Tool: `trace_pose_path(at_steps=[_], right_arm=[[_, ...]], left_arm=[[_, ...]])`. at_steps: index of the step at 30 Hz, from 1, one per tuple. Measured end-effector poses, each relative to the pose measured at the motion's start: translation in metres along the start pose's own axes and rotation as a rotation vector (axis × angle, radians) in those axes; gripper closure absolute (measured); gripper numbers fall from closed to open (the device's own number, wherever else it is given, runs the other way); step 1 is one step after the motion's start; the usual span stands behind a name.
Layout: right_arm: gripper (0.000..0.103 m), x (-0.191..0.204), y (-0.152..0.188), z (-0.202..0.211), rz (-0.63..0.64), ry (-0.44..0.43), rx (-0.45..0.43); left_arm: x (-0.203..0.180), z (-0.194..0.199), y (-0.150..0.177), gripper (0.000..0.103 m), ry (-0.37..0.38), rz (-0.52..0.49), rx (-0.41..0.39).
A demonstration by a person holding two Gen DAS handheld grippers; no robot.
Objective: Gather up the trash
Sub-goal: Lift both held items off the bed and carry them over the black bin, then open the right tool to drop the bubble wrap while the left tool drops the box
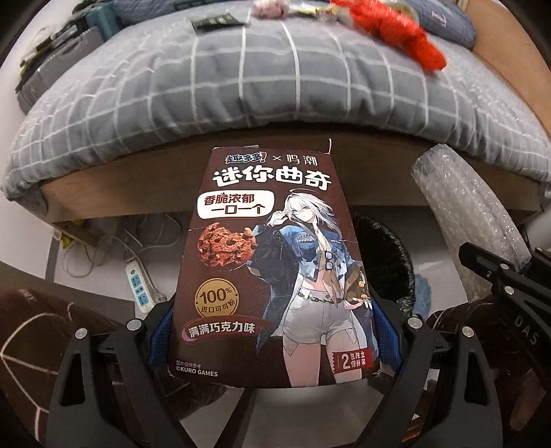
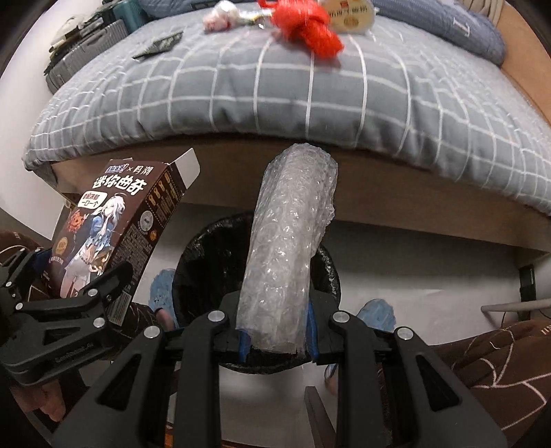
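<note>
Two handheld grippers face a bed (image 1: 261, 79) covered with a grey quilt checked in white, which fills the upper half of both views. On the quilt's far side lie a crumpled red plastic bag (image 2: 306, 29), a dark flat wrapper (image 2: 158, 44) and a small pink-and-white bundle (image 2: 218, 15), all blurred. Below the bed's wooden edge, on the pale floor, stands a round bin lined with a black bag (image 2: 193, 262), between the two grippers and the bed. A white power strip (image 1: 139, 282) lies on the floor to the left, with tangled cables under the bed.

The left gripper (image 1: 272, 331) has its jaws clenched on the lower sides of a brown cookie box (image 1: 272, 255), held upright, with a white-haired cartoon girl and Chinese lettering on its front; its top flap is open. The right gripper (image 2: 275, 334) is clamped on a roll of clear bubble wrap (image 2: 289, 237), which stands up and tilts slightly, its lower end above the bin's opening. Box and roll are held side by side, apart, in front of the bed.
</note>
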State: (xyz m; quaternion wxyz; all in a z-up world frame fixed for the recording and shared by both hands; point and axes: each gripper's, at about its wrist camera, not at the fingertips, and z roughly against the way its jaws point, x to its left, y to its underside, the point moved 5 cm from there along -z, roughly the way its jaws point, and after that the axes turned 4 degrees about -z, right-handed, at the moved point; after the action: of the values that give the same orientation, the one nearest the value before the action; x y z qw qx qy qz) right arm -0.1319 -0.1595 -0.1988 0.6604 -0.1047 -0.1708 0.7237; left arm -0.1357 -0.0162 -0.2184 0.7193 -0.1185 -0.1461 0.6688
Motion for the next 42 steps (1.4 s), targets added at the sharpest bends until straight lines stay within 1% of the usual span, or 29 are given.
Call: trace_pose_path(at_steps=[4,10,15,23,24,26,27,29,31,34,38,39,41,42], right_arm=[[0.080,-0.002,0.003,-0.023,-0.001,-0.008,0.044],[0.080,-0.001,0.004,-0.050,-0.011,-0.033,0.110],[0.080,0.007,0.009,-0.066,0.004,-0.059,0.167],[0.077,0.034,0.009,-0.080,0.062,-0.095,0.181],[0.075,0.037,0.009,-0.081,0.065,-0.096,0.180],[0.061,0.041,0.007,-0.081,0.068,-0.093,0.174],[0.059,0.042,0.005,-0.080,0.066,-0.093,0.168],[0.047,0.041,0.002,-0.078,0.060,-0.092,0.157],[0.041,0.036,0.001,-0.076,0.052,-0.085,0.144],[0.035,0.028,0.000,-0.072,0.042,-0.071,0.134],[0.025,0.013,-0.004,-0.062,0.039,-0.036,0.090],[0.023,0.006,-0.004,-0.058,0.032,-0.018,0.069],[0.016,-0.007,-0.005,-0.054,0.015,0.012,0.053],[0.015,-0.014,-0.005,-0.052,0.006,0.019,0.051]], left_arm=[[-0.002,-0.021,-0.001,0.015,0.030,0.008,0.049],[0.001,-0.045,-0.002,0.015,0.043,0.015,0.092],[0.015,-0.055,0.000,0.015,0.039,0.036,0.112],[0.046,-0.053,0.009,0.015,0.017,0.105,0.103],[0.046,-0.052,0.009,0.015,0.014,0.110,0.105],[0.049,-0.053,0.011,0.015,0.011,0.120,0.107],[0.050,-0.053,0.011,0.015,0.011,0.122,0.107],[0.049,-0.051,0.010,0.015,0.009,0.122,0.105],[0.043,-0.051,0.007,0.015,0.012,0.113,0.103],[0.035,-0.049,0.005,0.015,0.022,0.096,0.097],[0.025,-0.051,0.002,0.015,0.039,0.066,0.088],[0.021,-0.052,0.001,0.015,0.043,0.060,0.090],[0.012,-0.051,-0.001,0.015,0.057,0.047,0.090],[0.007,-0.052,-0.003,0.015,0.059,0.038,0.088]])
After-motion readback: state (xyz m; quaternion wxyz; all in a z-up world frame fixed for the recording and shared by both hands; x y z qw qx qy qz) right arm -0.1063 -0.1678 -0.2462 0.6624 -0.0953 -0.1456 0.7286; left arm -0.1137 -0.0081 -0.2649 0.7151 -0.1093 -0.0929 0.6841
